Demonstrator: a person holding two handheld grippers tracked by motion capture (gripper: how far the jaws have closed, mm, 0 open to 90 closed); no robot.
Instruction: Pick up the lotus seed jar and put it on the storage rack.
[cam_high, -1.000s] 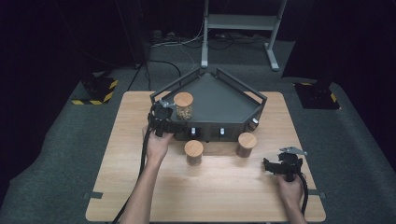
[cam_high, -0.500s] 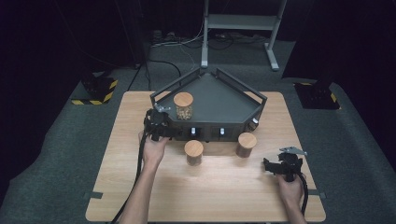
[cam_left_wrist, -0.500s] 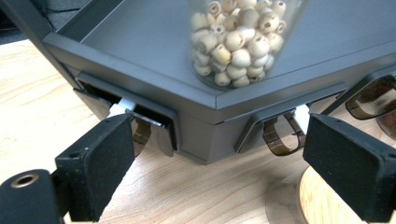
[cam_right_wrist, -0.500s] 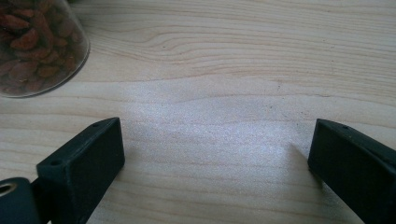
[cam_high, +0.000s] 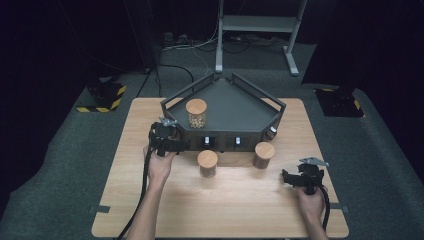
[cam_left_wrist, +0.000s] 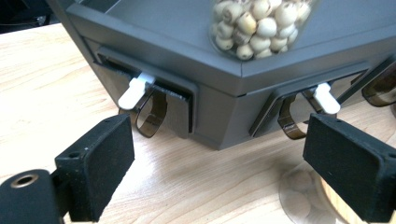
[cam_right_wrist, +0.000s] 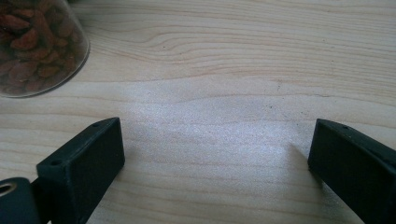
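Left gripper (cam_high: 167, 141) hangs at front-left corner of dark grey tray (cam_high: 235, 107), jaws wide, nothing between pads. Tray: angular, wedge-shaped, low rim, sits at far middle of wooden table (cam_high: 150, 200). Front wall carries recessed panels, each with white latch tab (cam_left_wrist: 133, 91) above smoked-brown clip. Cork-lidded jar of pale round beads (cam_high: 196, 113) stands on tray deck. Right gripper (cam_high: 300, 177) near table's right front, jaws wide, empty, over bare wood.
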